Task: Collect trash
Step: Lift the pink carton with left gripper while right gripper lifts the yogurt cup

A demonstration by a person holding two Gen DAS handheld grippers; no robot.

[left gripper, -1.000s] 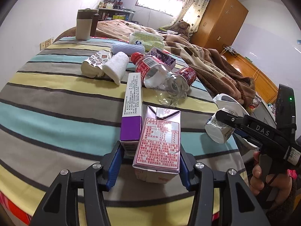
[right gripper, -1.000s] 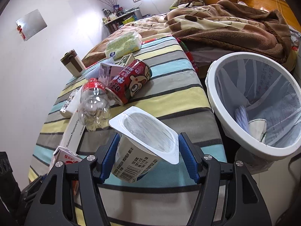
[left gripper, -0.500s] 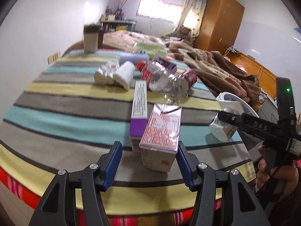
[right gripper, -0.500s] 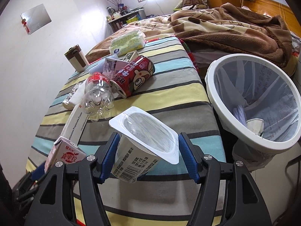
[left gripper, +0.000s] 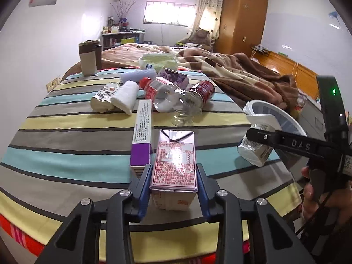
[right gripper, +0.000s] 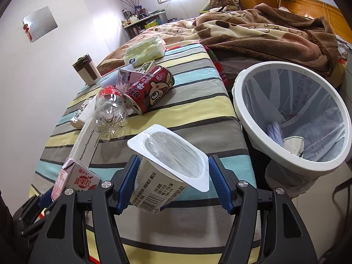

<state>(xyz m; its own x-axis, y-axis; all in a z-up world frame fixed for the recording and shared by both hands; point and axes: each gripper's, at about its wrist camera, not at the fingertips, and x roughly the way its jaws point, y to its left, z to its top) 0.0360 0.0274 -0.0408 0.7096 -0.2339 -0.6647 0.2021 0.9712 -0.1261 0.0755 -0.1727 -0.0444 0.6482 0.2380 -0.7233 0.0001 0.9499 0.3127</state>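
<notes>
left tongs [left gripper: 173, 182] have just been closing and now clamp the pink juice carton [left gripper: 175, 167], pads tight on both sides, carton at the near edge of the striped bed [left gripper: 66, 158] beside the purple-and-white cream box [left gripper: 142, 136]; right tongs [right gripper: 173, 182] grip the white yogurt cup [right gripper: 167, 171], tilted, off the bed, near the white waste bin [right gripper: 246, 118]; clear bottle [right gripper: 110, 114] and red can [right gripper: 149, 90] lie further up the bed
</notes>
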